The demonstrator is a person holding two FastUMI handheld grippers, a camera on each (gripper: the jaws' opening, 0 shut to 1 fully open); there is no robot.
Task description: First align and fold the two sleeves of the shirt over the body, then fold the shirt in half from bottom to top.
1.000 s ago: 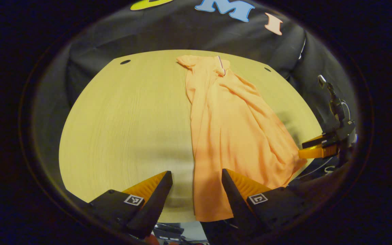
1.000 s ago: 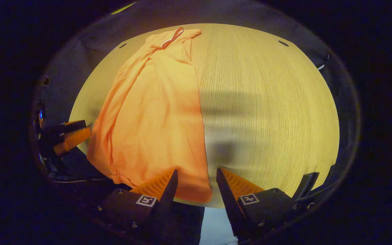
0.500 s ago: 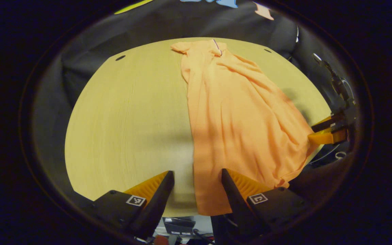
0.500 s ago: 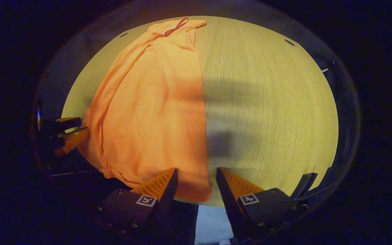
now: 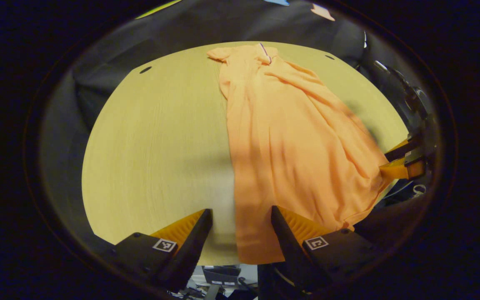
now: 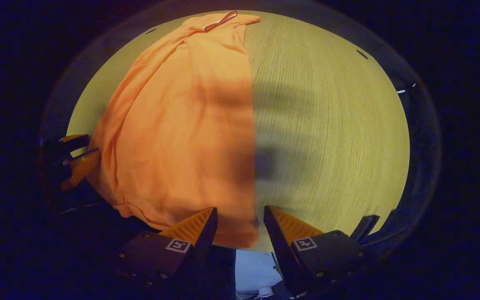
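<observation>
Shirt (image 5: 290, 141) lies on the worktop (image 5: 156, 146), long axis running from the collar at the far edge to the hem at the near edge. Left gripper (image 5: 240, 237) and right gripper (image 6: 238, 233), jaws apart and empty, each hover over a hem corner, equally near.

I find no word, brand or number I can read here. The one kind of sign I see is the small square black-and-white marker on each finger mount of the left gripper (image 5: 238, 223) and of the right gripper (image 6: 236, 218); they look like coded tags, too small and warped for me to make out more.
</observation>
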